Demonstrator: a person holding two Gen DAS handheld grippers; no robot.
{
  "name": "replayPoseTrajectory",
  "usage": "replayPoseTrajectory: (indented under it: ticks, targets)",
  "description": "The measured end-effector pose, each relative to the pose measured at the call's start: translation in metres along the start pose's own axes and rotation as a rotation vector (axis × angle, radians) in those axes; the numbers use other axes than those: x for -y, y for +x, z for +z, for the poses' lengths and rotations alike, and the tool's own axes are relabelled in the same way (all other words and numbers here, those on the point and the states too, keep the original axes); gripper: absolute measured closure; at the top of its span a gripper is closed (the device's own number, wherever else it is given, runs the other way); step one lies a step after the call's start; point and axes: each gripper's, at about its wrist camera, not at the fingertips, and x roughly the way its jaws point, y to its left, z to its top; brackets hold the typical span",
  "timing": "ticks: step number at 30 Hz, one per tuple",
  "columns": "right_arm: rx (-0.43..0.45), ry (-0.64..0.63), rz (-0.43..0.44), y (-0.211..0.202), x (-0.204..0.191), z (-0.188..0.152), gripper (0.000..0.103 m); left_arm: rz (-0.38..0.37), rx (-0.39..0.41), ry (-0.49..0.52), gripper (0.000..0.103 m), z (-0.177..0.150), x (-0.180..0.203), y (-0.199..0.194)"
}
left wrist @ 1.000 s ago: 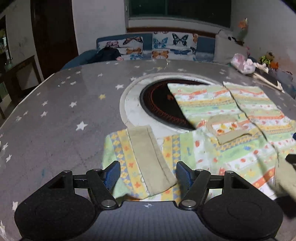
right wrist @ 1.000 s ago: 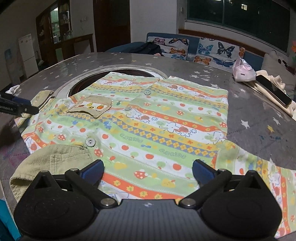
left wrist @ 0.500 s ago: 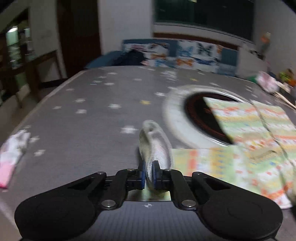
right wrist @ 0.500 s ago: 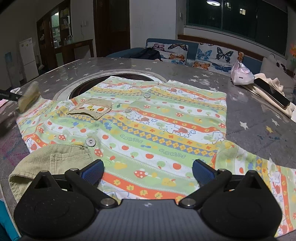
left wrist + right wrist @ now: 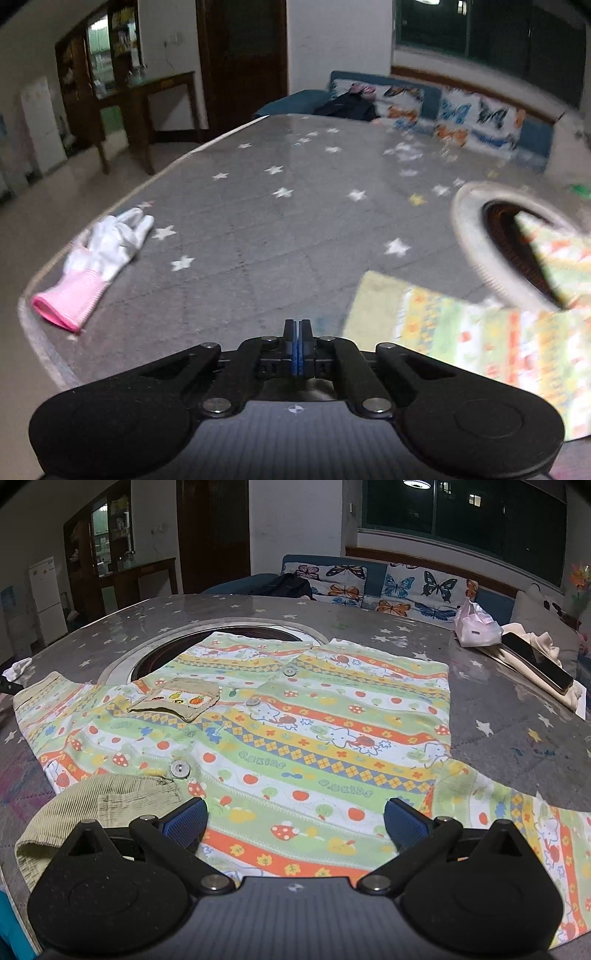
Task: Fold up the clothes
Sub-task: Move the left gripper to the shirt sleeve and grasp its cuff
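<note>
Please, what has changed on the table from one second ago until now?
The left tongs closed on the sleeve cuff and pulled it outward, away from the body of the shirt. Now they are shut with nothing between them, and the cuff lies flat on the table. The right tongs stayed open over the shirt, which did not move.

Dim indoor night lighting. A ceiling lamp [image 5: 416, 483] glows at the top edge of the right wrist view, above dark windows [image 5: 461, 517]. The table [image 5: 517, 716] shows soft glare at its far side. The right view is sharp; the left view is smeared by motion blur, worst at right over the shirt [image 5: 498, 332]. Both views bend at the edges, with dark corners.
</note>
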Motion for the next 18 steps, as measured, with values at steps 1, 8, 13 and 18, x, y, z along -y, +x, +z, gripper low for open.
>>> replayPoseTrajectory:
  ticks: [1,8,13,18]
  targets:
    - [0.001,0.001,-0.001,0.000,0.000,0.000,0.000,-0.014,0.009,0.014,0.094,0.000,0.003,-0.003]
    - [0.003,0.007,-0.006,0.000,-0.001,-0.001,0.000,-0.031,0.022,0.097,0.038,-0.004,0.024,-0.004]
    - [0.003,0.010,-0.009,0.000,-0.002,-0.001,0.000,-0.080,0.017,0.066,0.038,-0.004,0.024,-0.003]
    - [0.001,0.012,-0.009,0.001,-0.001,0.000,0.000,-0.101,0.016,0.079,0.033,-0.004,0.024,-0.004]
